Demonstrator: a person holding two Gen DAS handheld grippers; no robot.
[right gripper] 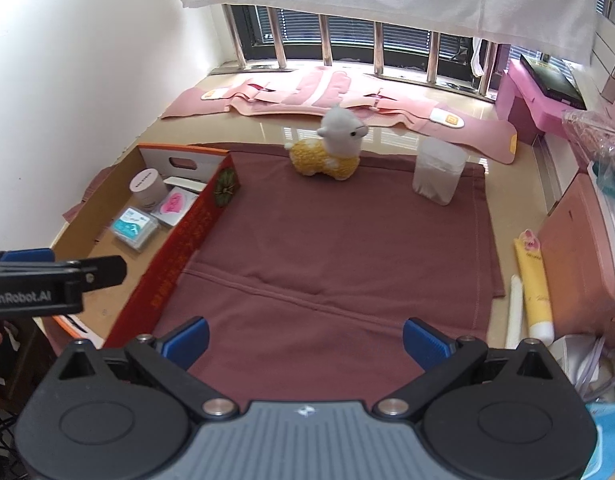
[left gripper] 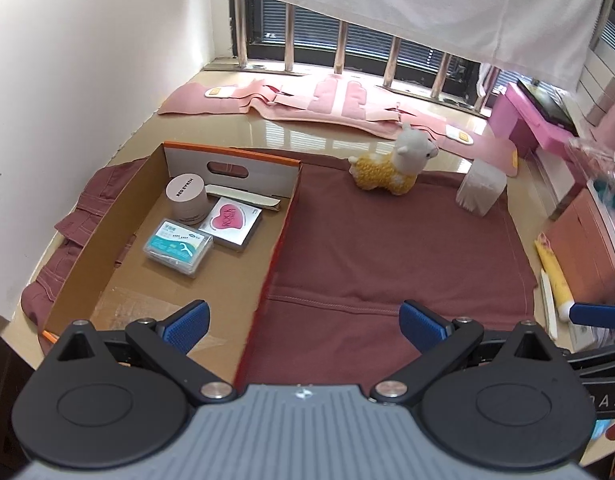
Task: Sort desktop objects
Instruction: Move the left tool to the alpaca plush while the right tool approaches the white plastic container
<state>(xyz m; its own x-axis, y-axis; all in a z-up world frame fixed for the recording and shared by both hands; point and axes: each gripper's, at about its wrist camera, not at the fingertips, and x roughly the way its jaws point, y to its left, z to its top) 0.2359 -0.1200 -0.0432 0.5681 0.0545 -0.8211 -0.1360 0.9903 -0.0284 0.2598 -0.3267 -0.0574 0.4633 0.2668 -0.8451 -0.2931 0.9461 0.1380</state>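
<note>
Both hand-held grippers hang open and empty over the near edge of the maroon cloth.

The left hand-held gripper [left gripper: 303,326] has its blue pads spread wide above the red wall of the cardboard box [left gripper: 89,280], and the right hand-held gripper [right gripper: 305,340] is spread just as wide over the maroon cloth [right gripper: 327,248] — neither touches anything. In the box, at the table's left side, a clear floss-pick case [left gripper: 178,247] lies nearest, touching a pink heart-print card box [left gripper: 232,220], with a round beige jar [left gripper: 188,199] behind them. At the cloth's far edge stands a yellow alpaca plush [right gripper: 334,149]; a translucent container [right gripper: 438,175] sits near the far right corner. A yellow tube [right gripper: 536,286] lies off the cloth's right edge.
</note>
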